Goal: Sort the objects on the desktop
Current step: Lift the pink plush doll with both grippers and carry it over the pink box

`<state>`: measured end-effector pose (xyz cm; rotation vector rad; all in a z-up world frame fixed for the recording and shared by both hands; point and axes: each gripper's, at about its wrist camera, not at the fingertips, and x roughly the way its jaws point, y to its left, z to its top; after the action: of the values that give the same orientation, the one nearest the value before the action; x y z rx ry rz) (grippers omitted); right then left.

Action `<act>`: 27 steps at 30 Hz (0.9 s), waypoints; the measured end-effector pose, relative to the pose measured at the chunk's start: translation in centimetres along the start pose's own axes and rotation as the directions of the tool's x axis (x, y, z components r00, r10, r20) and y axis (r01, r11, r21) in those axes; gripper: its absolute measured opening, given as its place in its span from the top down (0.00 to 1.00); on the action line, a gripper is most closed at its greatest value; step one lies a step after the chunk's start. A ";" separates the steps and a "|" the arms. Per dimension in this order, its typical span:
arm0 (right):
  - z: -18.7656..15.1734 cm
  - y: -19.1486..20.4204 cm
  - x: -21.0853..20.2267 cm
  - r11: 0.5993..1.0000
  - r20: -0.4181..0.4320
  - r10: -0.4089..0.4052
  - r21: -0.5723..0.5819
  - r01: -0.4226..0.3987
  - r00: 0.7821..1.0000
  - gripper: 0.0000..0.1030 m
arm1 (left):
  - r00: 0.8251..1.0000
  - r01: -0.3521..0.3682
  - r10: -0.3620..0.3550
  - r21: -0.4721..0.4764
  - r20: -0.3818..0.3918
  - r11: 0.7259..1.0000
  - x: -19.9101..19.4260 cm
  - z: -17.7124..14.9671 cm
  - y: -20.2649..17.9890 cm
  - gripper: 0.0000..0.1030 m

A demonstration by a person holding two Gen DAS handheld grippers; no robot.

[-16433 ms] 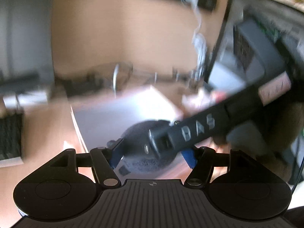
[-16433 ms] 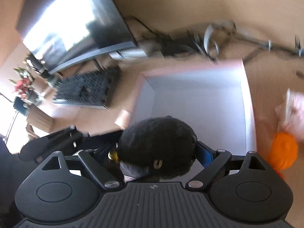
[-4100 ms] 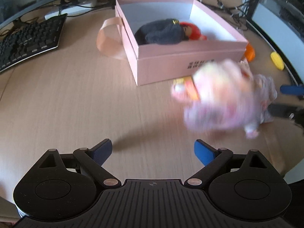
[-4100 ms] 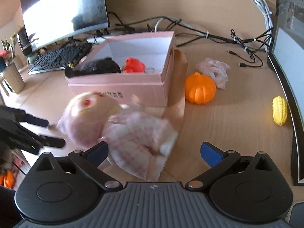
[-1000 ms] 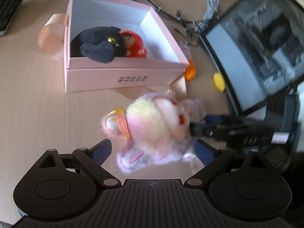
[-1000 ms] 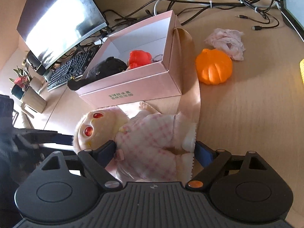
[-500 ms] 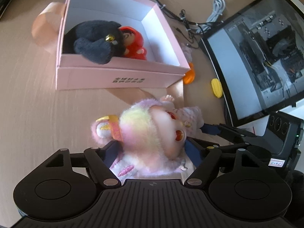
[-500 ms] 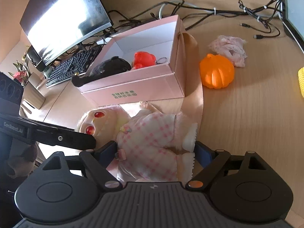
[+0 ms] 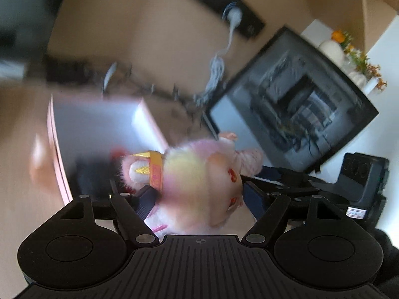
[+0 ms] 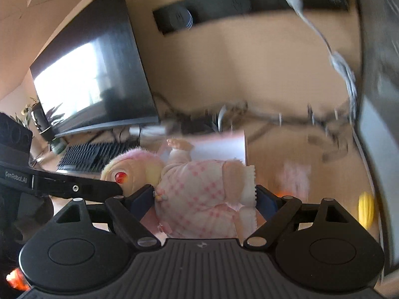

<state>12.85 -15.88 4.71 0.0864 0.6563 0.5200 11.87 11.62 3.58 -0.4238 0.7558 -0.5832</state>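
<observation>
Desk blurred; pink box (image 9: pixel 104 124) behind gripper-clamped doll (image 9: pixel 199 184).

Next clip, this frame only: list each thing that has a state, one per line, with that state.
Doll: held off the desk by both grippers, lying sideways.
Left gripper: shut on the doll's head.
Right gripper: shut on the doll's body.
Pink box: open, no lid on; contents too blurred to name.
Left monitor: dark, reflecting a window.
Right monitor: on, showing an image.
</observation>
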 end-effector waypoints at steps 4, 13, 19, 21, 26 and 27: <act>3.6 0.7 4.7 0.997 0.010 -0.040 -0.066 0.041 0.999 0.16 | 0.999 -0.034 0.035 -0.042 0.013 0.999 2.3 4.0 3.1 0.21; 4.5 -2.4 17.9 0.991 -0.147 0.022 -0.126 -0.041 0.989 0.16 | 0.970 -0.231 0.206 -0.223 -0.127 0.947 9.9 6.3 10.9 0.22; 4.8 -3.5 21.4 0.985 -0.230 0.050 -0.152 -0.086 0.972 0.16 | 0.947 -0.300 0.256 -0.239 -0.195 0.924 12.2 6.3 12.3 0.22; 4.7 -3.6 21.9 0.982 -0.246 0.063 -0.157 -0.104 0.967 0.17 | 0.938 -0.324 0.280 -0.233 -0.203 0.917 12.2 6.6 12.3 0.22; 4.3 -3.1 22.4 0.979 -0.245 0.076 -0.166 -0.119 0.966 0.18 | 0.928 -0.355 0.313 -0.230 -0.202 0.906 12.1 6.8 12.6 0.22; 4.3 -3.0 22.6 0.979 -0.247 0.074 -0.168 -0.118 0.966 0.18 | 0.926 -0.362 0.319 -0.229 -0.204 0.904 12.1 6.8 12.5 0.22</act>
<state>31.89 -7.12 -5.31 -0.1189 0.8404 0.6890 28.20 14.59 -5.08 -0.4778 1.0451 -0.1862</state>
